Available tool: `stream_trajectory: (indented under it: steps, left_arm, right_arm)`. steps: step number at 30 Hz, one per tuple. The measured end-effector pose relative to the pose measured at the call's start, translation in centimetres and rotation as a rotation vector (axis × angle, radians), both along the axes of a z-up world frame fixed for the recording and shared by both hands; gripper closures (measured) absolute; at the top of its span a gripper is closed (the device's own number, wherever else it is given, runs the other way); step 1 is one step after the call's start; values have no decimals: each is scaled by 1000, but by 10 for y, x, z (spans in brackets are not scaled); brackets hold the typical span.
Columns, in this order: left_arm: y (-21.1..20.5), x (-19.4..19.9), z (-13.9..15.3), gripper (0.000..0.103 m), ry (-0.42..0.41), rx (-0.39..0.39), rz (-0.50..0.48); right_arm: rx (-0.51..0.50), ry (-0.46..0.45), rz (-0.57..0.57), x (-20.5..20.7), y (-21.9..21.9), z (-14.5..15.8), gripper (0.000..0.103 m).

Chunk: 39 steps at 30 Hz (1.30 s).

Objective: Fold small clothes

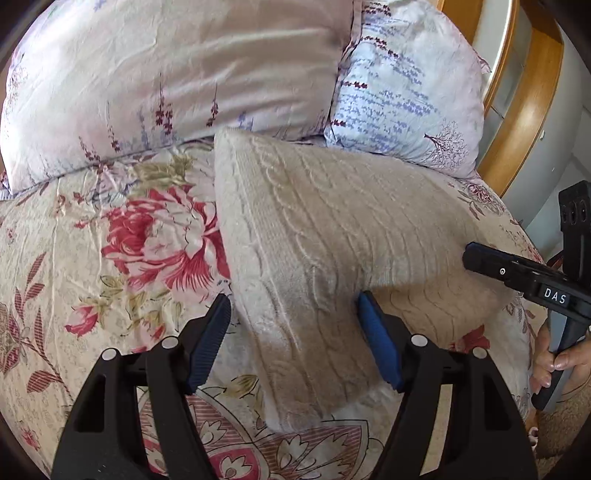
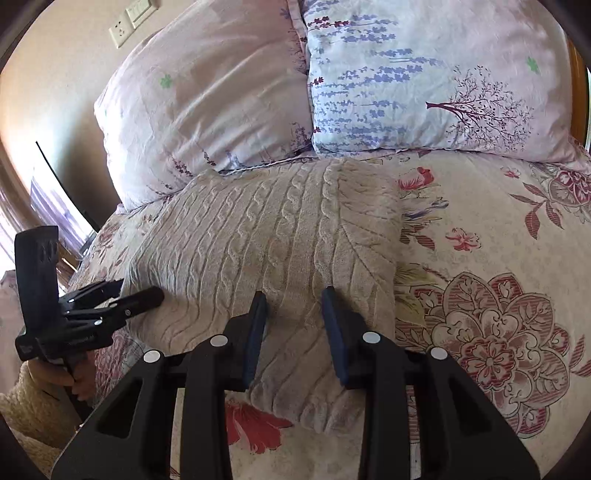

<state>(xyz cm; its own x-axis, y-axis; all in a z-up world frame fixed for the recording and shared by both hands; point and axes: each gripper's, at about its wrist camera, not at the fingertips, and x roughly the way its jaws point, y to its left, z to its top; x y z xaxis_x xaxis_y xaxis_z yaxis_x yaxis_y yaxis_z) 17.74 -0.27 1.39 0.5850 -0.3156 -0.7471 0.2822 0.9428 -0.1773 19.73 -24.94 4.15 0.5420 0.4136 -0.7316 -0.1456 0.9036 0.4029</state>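
A beige cable-knit garment point(image 1: 325, 229) lies folded on the floral bedspread point(image 1: 92, 266); it also shows in the right wrist view point(image 2: 266, 236). My left gripper point(image 1: 293, 306) is open, its blue pads straddling the garment's near left edge without closing on it. It appears in the right wrist view point(image 2: 138, 291) at the garment's left edge. My right gripper point(image 2: 293, 302) is open over the garment's near edge, jaws apart and empty. It shows in the left wrist view point(image 1: 476, 254) at the garment's right side.
Two pillows lie behind the garment: a pale pink one point(image 1: 166, 81) and a lavender-print one point(image 1: 406, 96). A wooden headboard point(image 1: 524, 110) curves at the right. The floral bedspread point(image 2: 480, 295) extends right. A wall with sockets point(image 2: 122, 29) is at the far left.
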Motion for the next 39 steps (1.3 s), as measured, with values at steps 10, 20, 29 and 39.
stream_trajectory:
  steps: [10,20,29,39]
  left_arm:
    - [19,-35,12,17,-67,-39,27]
    - [14,-61,-1,2,-12,-12,96]
    - [0,-65,-9,2,-11,130,126]
    - [-8,-62,-14,2,9,219,128]
  right_arm:
    - [-43,-181,-122,-41,-7,37,6]
    - [-222,-89,-211,-69,5,25,1]
    - [-191,33,-195,-68,20,4,1]
    - [-323,41,-157,-65,43,-4,1]
